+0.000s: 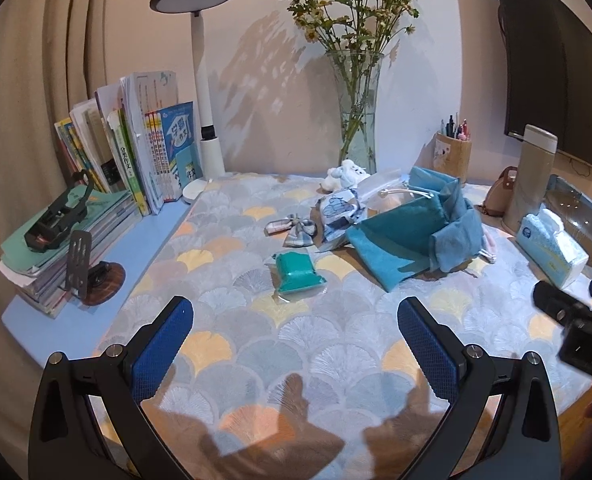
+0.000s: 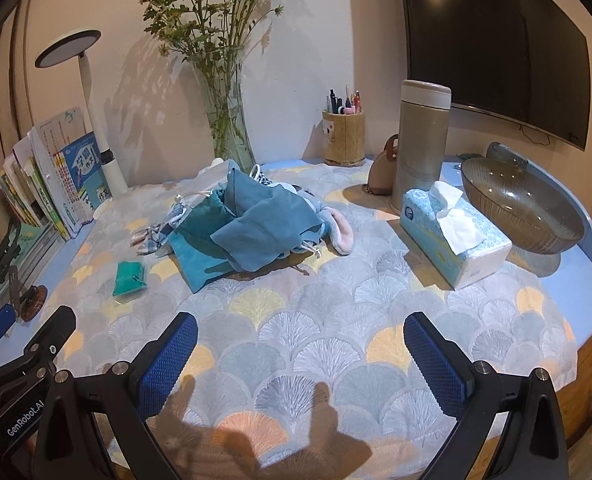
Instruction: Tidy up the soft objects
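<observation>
A heap of blue and teal cloth pouches lies in the middle of the patterned table cover; it also shows in the right wrist view. A small green packet lies apart in front of it, seen too in the right wrist view. A checked bow, a printed pouch and a white plush toy lie behind. My left gripper is open and empty above the near cover. My right gripper is open and empty, near the front edge.
Books, a lamp and a phone stand are at the left. A glass vase, pen cup, flask, tissue box and glass bowl stand at the back and right.
</observation>
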Available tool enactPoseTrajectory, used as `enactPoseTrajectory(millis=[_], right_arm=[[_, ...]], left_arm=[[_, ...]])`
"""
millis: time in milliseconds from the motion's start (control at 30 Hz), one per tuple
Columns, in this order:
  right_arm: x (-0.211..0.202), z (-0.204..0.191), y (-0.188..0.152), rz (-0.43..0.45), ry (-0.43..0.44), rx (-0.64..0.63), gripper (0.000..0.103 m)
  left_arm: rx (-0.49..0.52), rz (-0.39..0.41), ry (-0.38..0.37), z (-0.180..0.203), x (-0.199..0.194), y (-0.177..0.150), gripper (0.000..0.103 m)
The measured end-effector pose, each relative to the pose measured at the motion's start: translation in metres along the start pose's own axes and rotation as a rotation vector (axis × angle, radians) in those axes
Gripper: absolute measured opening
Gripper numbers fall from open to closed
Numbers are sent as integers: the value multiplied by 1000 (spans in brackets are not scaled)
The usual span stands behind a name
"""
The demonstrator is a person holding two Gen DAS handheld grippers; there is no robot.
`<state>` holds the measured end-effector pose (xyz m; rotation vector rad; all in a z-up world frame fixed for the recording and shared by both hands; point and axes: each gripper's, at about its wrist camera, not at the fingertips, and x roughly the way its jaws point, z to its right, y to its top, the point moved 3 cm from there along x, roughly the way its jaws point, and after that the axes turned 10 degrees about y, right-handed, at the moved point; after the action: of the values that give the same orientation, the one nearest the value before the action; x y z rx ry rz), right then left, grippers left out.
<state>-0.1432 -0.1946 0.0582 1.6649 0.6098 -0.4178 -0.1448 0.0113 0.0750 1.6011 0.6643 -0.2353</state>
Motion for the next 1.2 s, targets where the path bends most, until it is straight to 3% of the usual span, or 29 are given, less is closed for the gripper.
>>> enactPoseTrajectory(millis=[167,300,367,500,633,767,833,867,1000,1200], right_arm=[[17,17,16,-7,28,19,102],[42,26,35,-52,85,2,75],[57,26,44,-80,146,2,71],[88,19,61,-133,241,-14,71],[112,13,70,-156,219,-35,71],[141,23,76,-213,272,28,71],[147,28,76,-228,318,45,53],[147,29,76,-230,348,46,36],[136,42,72,-206,327,52,15],[85,57,71,-138,296,43,14]], left_arm=[[26,-16,11,-3,23,10,102],[28,-63,-30,-3,50,21,102],[23,-93,-59,-2,67,26,102],[9,-158,-88,-1,99,32,102],[16,-200,-91,5,123,35,102],[38,-225,-104,13,137,34,102],[55,-232,-115,17,141,32,102],[63,-236,-116,19,144,31,102],[74,-257,-127,22,152,26,102],[65,-295,-177,23,157,18,102]])
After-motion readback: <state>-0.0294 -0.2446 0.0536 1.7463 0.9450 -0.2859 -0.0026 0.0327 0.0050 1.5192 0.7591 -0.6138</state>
